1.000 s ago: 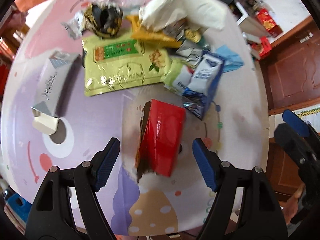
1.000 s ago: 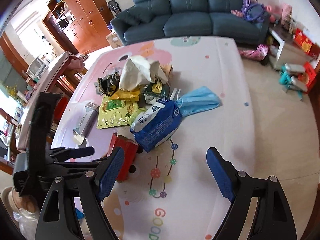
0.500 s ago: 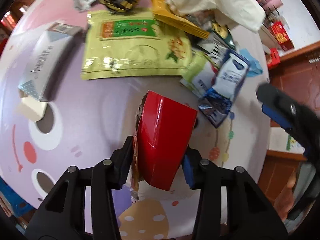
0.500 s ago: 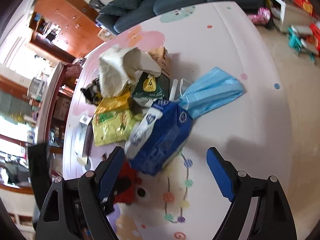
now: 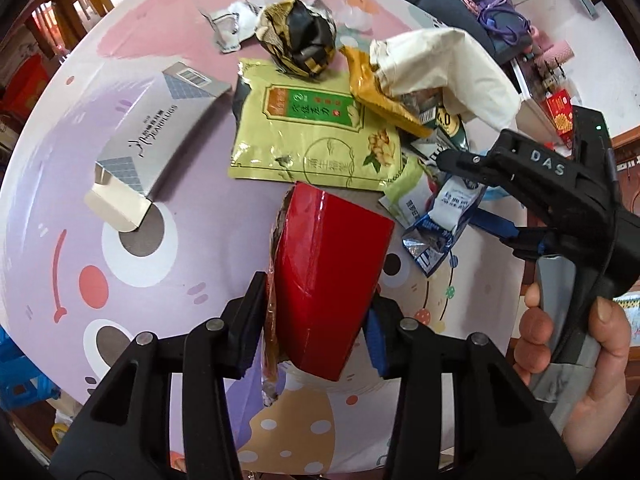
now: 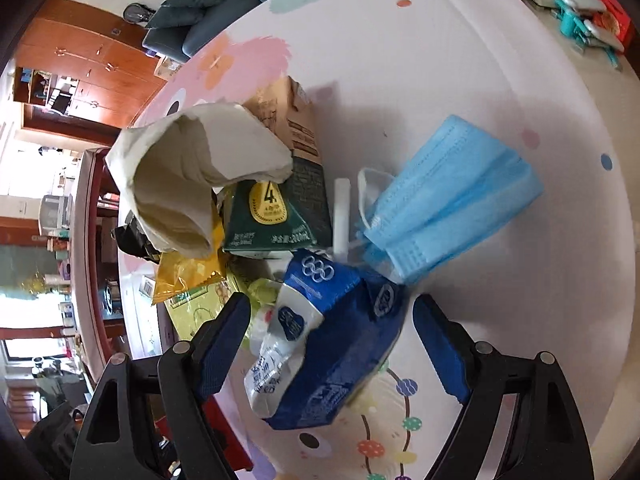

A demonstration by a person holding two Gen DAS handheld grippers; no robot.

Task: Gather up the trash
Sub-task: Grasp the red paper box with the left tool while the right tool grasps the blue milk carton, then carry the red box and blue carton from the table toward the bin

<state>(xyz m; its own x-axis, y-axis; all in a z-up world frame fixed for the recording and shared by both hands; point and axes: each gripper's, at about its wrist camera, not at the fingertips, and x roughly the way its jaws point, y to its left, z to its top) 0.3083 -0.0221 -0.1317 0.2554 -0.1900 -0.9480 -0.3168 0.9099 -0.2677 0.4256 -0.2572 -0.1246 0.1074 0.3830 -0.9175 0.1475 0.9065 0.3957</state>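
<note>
Crowding red box (image 5: 328, 276): littered wrappers (image 5: 316, 136)

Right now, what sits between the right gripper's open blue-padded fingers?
In the right wrist view, the right gripper straddles a crumpled blue and white foil pouch; neither pad touches it yet. The pale blue face mask lies just beyond.
</note>
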